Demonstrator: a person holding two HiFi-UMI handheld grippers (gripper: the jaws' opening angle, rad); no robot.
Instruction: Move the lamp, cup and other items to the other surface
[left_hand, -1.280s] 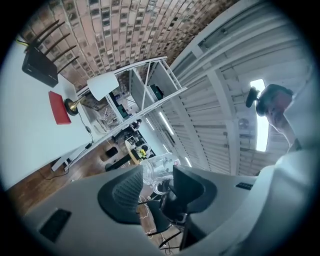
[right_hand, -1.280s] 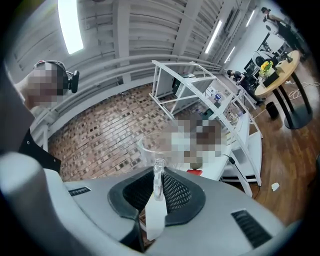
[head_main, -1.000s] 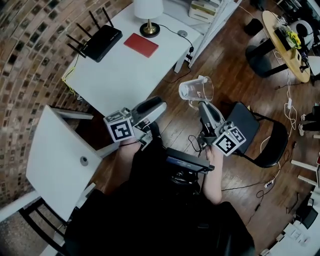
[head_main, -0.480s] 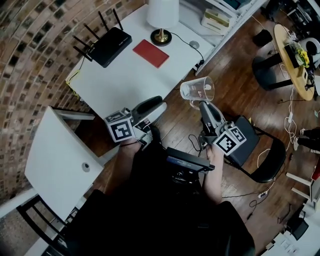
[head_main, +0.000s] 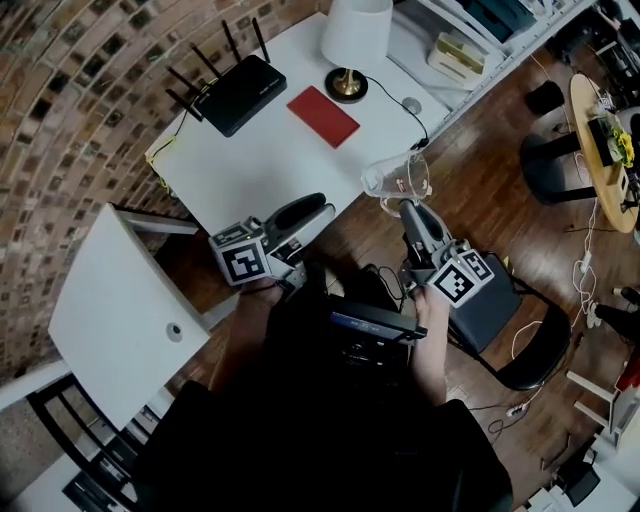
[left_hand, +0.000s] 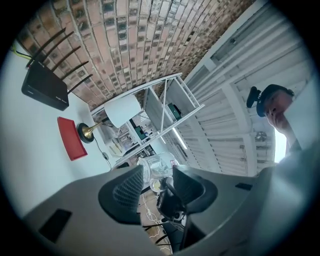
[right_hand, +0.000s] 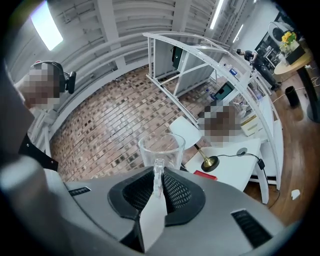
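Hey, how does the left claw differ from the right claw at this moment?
The left claw has its jaws apart, while the right claw has its jaws closed on the handle of the clear cup. The left claw holds nothing, and the right claw carries that cup. Both are grey, bear a marker cube and point toward the white table.

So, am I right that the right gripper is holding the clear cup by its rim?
Not quite. The right gripper is holding the clear cup by its handle, not its rim. The right gripper view shows the handle clamped between the jaws, with the rim free above them.
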